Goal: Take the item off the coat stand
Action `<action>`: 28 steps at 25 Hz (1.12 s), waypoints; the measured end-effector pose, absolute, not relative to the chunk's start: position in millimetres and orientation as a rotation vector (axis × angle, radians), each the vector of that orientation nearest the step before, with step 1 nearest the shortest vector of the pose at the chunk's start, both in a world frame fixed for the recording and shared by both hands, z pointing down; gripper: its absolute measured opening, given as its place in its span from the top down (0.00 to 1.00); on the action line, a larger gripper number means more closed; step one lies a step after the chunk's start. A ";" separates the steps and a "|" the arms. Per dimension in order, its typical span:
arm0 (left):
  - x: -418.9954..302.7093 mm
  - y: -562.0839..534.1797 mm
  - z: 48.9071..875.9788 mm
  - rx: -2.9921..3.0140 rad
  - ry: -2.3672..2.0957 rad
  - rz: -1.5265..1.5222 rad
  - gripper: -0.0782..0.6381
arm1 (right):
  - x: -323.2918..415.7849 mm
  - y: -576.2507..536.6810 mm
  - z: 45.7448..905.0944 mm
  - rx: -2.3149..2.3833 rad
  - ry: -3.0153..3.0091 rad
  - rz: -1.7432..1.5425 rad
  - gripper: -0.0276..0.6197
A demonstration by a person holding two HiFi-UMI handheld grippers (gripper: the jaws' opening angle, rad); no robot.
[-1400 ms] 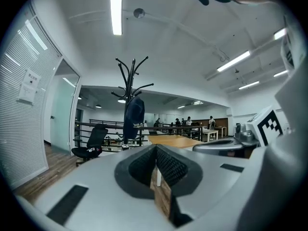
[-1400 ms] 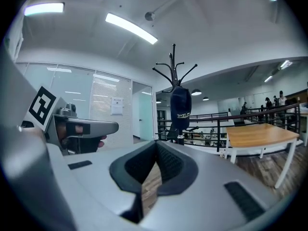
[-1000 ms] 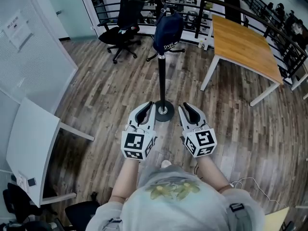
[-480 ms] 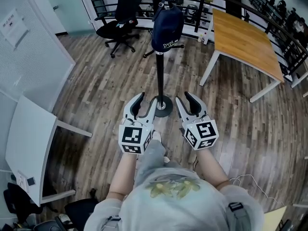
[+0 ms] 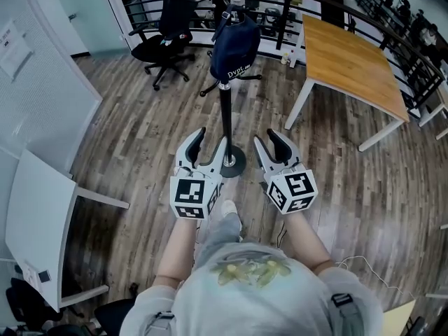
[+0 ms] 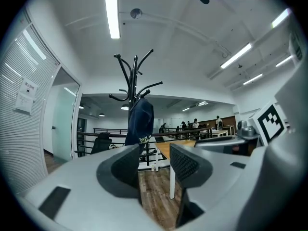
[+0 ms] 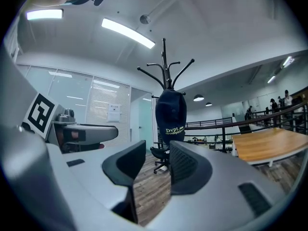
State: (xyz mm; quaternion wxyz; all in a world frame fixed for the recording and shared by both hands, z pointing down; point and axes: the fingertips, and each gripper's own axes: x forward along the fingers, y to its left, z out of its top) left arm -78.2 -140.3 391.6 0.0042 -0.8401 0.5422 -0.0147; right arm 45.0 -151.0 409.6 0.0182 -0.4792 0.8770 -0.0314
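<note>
The left gripper [image 5: 210,142] and the right gripper [image 5: 269,140] had just been opening; each stood wide, with nothing between its jaws. They were held level, side by side above the wooden floor [image 5: 140,138]. The dark blue cap [image 5: 236,37] hung on the coat stand [image 5: 227,114] ahead, clear of both.

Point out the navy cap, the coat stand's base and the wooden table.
navy cap [image 5: 235,42], head view, middle of its crown, above the lettering.
coat stand's base [image 5: 239,167], head view, right side of the flat round foot.
wooden table [image 5: 350,58], head view, bare middle of its top.
</note>
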 end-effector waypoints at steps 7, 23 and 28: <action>-81.0 -186.0 386.0 -2.636 1.689 -0.042 0.61 | 38.3 -197.4 403.5 -1.481 2.725 -0.091 0.73; -76.5 -255.9 384.7 -2.610 1.733 -0.101 0.59 | 37.0 -272.8 400.4 -1.443 2.718 -0.108 0.73; -74.1 -273.8 379.1 -2.583 1.746 -0.082 0.59 | 37.3 -293.9 393.4 -1.426 2.724 -0.103 0.69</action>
